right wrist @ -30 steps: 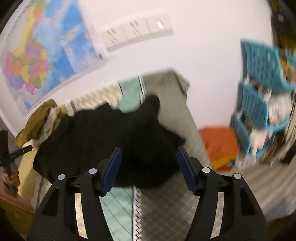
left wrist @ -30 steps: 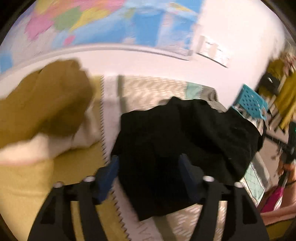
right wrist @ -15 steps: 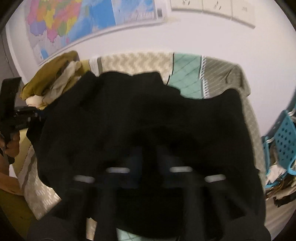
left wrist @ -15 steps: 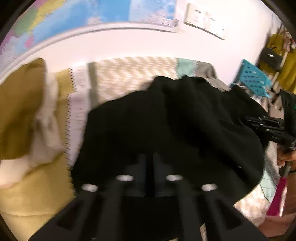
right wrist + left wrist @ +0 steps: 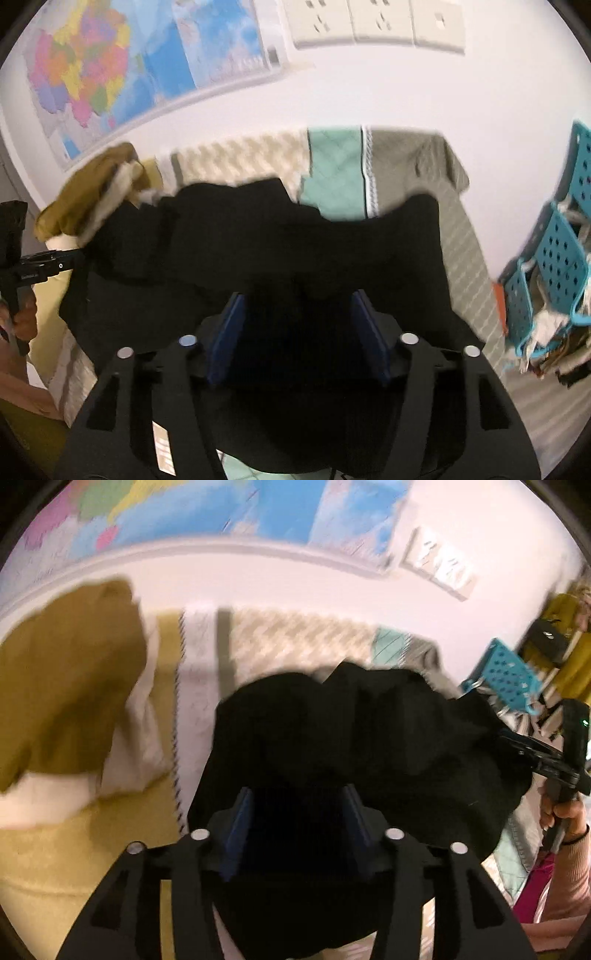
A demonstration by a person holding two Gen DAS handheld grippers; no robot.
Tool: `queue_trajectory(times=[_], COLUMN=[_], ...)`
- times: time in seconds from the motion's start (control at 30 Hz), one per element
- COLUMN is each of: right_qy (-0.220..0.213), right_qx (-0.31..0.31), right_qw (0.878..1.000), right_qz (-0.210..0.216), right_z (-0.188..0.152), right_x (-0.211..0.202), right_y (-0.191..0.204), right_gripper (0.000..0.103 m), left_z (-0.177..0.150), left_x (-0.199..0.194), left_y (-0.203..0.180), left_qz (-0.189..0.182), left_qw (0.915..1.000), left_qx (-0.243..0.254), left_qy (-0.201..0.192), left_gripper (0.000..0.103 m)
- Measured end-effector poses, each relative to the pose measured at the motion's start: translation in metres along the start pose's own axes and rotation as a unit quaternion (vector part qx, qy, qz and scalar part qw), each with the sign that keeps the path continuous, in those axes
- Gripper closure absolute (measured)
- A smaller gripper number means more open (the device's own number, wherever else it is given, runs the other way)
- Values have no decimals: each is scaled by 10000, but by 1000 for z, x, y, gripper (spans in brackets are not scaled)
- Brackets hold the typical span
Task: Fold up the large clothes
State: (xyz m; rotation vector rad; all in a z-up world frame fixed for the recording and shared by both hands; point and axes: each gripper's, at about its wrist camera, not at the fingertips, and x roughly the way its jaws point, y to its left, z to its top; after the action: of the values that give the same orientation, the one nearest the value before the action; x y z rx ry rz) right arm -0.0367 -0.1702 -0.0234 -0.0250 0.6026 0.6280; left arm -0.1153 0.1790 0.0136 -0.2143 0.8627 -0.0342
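Note:
A large black garment [image 5: 369, 738] lies bunched on a patterned quilt-covered table [image 5: 295, 638]; it also shows in the right wrist view [image 5: 295, 251]. My left gripper [image 5: 299, 812] is open, its blue pads [image 5: 240, 827] either side of the garment's near edge, with cloth lying between them. My right gripper [image 5: 299, 332] is open too, pads [image 5: 225, 336] standing either side of the garment's near edge. Each gripper shows in the other's view, the right one [image 5: 543, 760] at the cloth's right side, the left one [image 5: 44, 266] at its left side.
A heap of mustard and cream clothes [image 5: 66, 701] sits at the table's left end. A wall with a map [image 5: 110, 74] and sockets [image 5: 369, 22] stands behind. Blue plastic baskets [image 5: 554, 266] with clutter stand to the right of the table.
Half a second ago both grippers were shut on the garment; both have now opened, with the cloth lying between the pads. The garment has settled lower on the table.

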Motion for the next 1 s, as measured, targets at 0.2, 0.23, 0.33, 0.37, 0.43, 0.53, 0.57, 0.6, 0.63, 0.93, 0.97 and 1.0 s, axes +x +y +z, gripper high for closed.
queue_trajectory(times=[0.2, 0.23, 0.33, 0.37, 0.43, 0.53, 0.57, 0.6, 0.63, 0.93, 0.97, 1.0], right_qy=[402, 571, 766, 752, 592, 42, -95, -167, -160, 374, 359, 342], right_qx=[-433, -486, -588, -574, -565, -417, -341, -227, -94, 101, 112, 114], right_qw=[9982, 9972, 9953, 9955, 9966, 9991, 9992, 9994, 9997, 9992, 9992, 9993], right_qz=[26, 1, -96, -65, -29, -119, -172, -183, -162, -64, -107, -124], right_z=[20, 21, 23, 23, 27, 42, 46, 50, 51, 39, 38, 38], right_x=[43, 56, 77, 78, 71, 46, 42, 41, 43, 78, 76, 74], right_y=[26, 28, 27, 26, 25, 18, 16, 12, 7, 6, 6, 6], right_gripper=[42, 46, 72, 77, 90, 95, 95, 95, 95, 73, 64, 62], left_z=[13, 15, 21, 22, 27, 39, 44, 46, 48, 43, 44, 44], left_x=[24, 33, 61, 67, 80, 83, 80, 77, 73, 70, 77, 81], left_y=[-40, -43, -49, -49, -44, -34, -32, -32, -33, -75, -79, -81], left_qz=[36, 51, 192, 213, 302, 301, 285, 244, 171, -193, -93, -2], left_qw=[9969, 9963, 9946, 9943, 9945, 9969, 9978, 9983, 9987, 9927, 9918, 9914], left_qx=[780, 836, 936, 948, 843, 527, 457, 421, 395, 1157, 1231, 1261], left_qy=[73, 181, 405, 449, 534, 495, 374, 321, 258, 294, 340, 338], left_gripper=[43, 43, 48, 60, 86, 100, 100, 100, 97, 37, 42, 46])
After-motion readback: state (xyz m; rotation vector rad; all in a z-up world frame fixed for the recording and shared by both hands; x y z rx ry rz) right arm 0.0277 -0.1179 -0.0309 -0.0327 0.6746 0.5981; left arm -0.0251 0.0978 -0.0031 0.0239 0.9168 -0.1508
